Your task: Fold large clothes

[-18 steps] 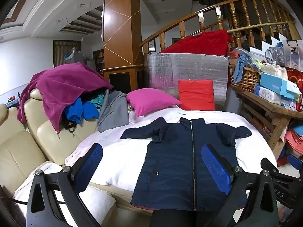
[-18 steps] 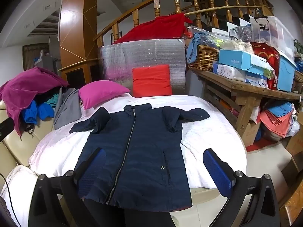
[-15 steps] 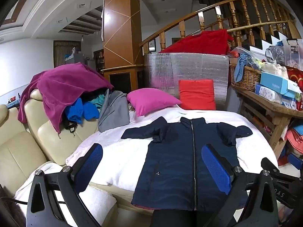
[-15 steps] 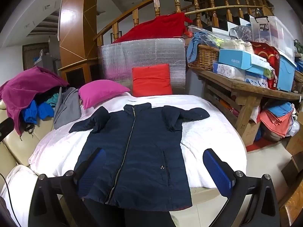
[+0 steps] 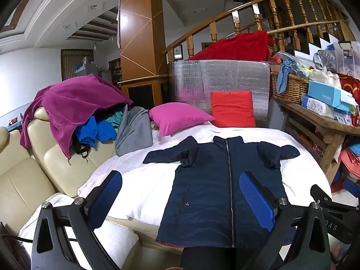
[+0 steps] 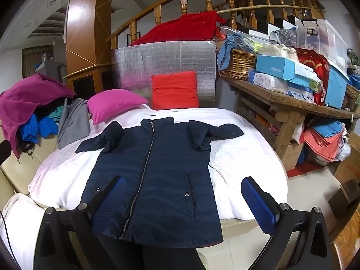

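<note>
- Dark navy quilted zip-front jacket [image 5: 227, 186] lies flat, front up, zip closed, on the white fleece blanket [image 5: 139, 180] over the round bed; collar toward twelve o'clock, hem hanging over the near edge at six o'clock.
- Both sleeves are bunched near the shoulders: one juts toward nine o'clock, the other toward three o'clock. Not yet folded.
- Change over the last half second: almost none. The jacket sits a touch lower and nearer in the left wrist view; its shape is unaltered. Judgement: the task is at its very start, approach only, no fold begun.
- Left gripper [image 5: 180, 193]: jaws spread wide, nothing between the blue pads, hovering short of the hem, no contact.
- Right gripper [image 6: 183, 199]: likewise released and empty, above the hem, apart from the cloth.
- Outward: magenta pillow [image 6: 114, 103] at eleven o'clock of the jacket, red cushion [image 6: 175, 92] at twelve o'clock against silver foil sheeting.
- Writing: clear plastic storage bin [image 6: 319, 36] at two o'clock labelled "ROX"; light blue cardboard box [image 6: 279, 67] reads "FASHION". The black gripper arm at the right edge of the left wrist view shows letters "DAS", partly cut off.
</note>
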Tool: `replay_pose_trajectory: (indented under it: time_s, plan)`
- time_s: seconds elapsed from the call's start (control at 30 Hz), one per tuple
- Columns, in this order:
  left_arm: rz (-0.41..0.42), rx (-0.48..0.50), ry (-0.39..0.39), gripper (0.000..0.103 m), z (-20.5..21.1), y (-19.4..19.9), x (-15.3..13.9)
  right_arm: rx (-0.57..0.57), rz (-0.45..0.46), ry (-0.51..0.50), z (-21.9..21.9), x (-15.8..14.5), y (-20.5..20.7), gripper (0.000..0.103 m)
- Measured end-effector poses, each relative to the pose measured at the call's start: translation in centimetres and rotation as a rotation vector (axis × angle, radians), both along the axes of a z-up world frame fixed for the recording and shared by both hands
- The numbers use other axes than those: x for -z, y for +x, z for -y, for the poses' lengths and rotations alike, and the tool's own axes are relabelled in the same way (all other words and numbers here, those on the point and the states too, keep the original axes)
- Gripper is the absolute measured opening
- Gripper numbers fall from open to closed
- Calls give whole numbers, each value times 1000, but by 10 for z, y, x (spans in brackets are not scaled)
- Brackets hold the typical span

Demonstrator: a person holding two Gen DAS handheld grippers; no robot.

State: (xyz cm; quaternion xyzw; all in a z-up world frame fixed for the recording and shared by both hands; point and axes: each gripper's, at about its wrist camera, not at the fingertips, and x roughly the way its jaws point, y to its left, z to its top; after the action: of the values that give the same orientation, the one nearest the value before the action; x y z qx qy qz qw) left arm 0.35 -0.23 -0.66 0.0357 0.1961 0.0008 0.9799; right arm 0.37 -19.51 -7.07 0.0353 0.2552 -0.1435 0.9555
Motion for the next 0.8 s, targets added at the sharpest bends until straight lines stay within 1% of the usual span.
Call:
replay_pose_trajectory:
  time_s: [0.2,0.33,0.6,0.8]
  plan:
    - [-9,32,23,103,9,0,3,0,-1,6,1,3,-3,103]
    - [-16,33,27,103,12,2,5,6,-5,12,4,3,-2,103]
    - [-34,3,-24,103,0,7,7,12,-7,4,3,3,-2,103]
    - [-42,-7,-34,103,0,11,10,12,-9,-4,-1,4,-1,103]
